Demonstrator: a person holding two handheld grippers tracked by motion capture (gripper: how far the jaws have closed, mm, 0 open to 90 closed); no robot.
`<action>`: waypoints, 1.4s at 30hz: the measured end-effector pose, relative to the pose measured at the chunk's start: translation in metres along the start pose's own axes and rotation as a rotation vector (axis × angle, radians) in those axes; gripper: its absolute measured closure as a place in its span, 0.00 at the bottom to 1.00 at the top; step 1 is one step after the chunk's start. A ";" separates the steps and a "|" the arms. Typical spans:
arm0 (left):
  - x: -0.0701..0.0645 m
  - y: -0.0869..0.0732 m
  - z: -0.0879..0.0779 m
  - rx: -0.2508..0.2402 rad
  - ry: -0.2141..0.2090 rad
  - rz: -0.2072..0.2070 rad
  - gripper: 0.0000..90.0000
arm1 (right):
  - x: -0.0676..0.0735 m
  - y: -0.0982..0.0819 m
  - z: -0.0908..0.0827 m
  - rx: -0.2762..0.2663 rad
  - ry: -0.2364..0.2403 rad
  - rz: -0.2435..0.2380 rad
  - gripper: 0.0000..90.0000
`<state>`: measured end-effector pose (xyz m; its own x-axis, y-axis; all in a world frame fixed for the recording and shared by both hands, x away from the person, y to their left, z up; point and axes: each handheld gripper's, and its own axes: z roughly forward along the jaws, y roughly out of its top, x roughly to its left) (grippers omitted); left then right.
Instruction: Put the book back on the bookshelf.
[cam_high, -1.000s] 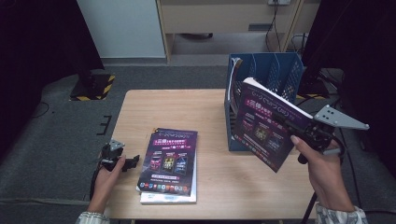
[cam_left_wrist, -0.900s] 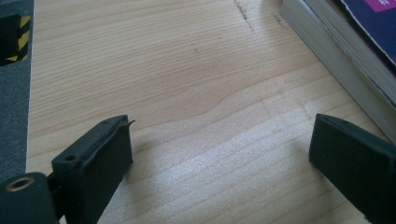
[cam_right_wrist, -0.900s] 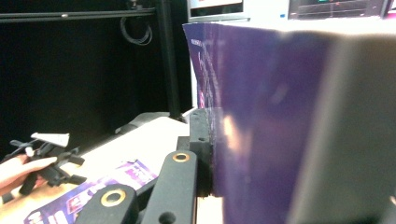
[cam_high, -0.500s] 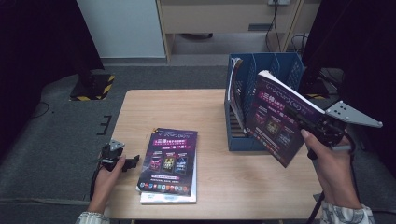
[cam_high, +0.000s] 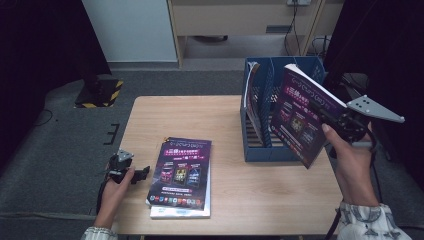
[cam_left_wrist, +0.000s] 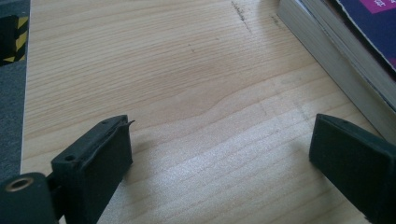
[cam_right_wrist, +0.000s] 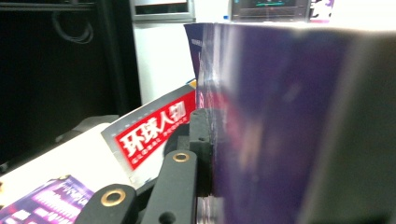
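Change: since a second ago the right gripper (cam_high: 334, 126) has carried the purple magazine (cam_high: 300, 117) up and over toward the blue file holder (cam_high: 260, 150), and the cover now stands steeper; the left gripper (cam_high: 131, 172) has stayed put.
Right tool: jaws clamped tight on the magazine's edge, with the pages pinched against the near black jaw in the right gripper view (cam_right_wrist: 280, 130).
Left tool: jaws spread wide with nothing between them, resting low over the bare wooden table (cam_left_wrist: 187, 93).
Held magazine: in the air just ahead of the right gripper, leaning over the holder's right-hand slot, its lower corner hanging outside the front wall.
Other magazines: one already upright in the holder's left slot (cam_high: 251, 107); a stack of two (cam_high: 182, 175) lies flat just beside the left gripper's right jaw.
Step in hand: filing the held copy into the holder, as I judge it.
Doing it well: bring the lower corner in over the slot and square the spine with the dividers before lowering; keep the grip firm until the bottom edge is seated.
Risk: a tilted entry could catch on a divider or tip the holder.
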<state>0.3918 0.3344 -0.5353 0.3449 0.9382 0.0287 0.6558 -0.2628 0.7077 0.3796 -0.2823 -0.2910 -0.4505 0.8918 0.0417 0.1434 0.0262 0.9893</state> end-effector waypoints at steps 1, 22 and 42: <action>0.000 0.000 0.000 0.000 -0.001 -0.002 0.06 | -0.001 0.001 0.002 0.002 -0.009 -0.005 0.92; 0.001 0.000 0.001 0.000 -0.008 -0.011 0.05 | -0.010 0.015 0.069 0.041 -0.167 -0.015 0.92; 0.001 0.000 0.001 0.001 -0.010 -0.012 0.05 | -0.017 0.001 0.112 0.005 -0.203 0.028 0.92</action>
<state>0.3926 0.3353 -0.5361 0.3438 0.9390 0.0130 0.6609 -0.2518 0.7070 0.4856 -0.2465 -0.3068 -0.2598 0.9648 0.0401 0.1578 0.0014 0.9875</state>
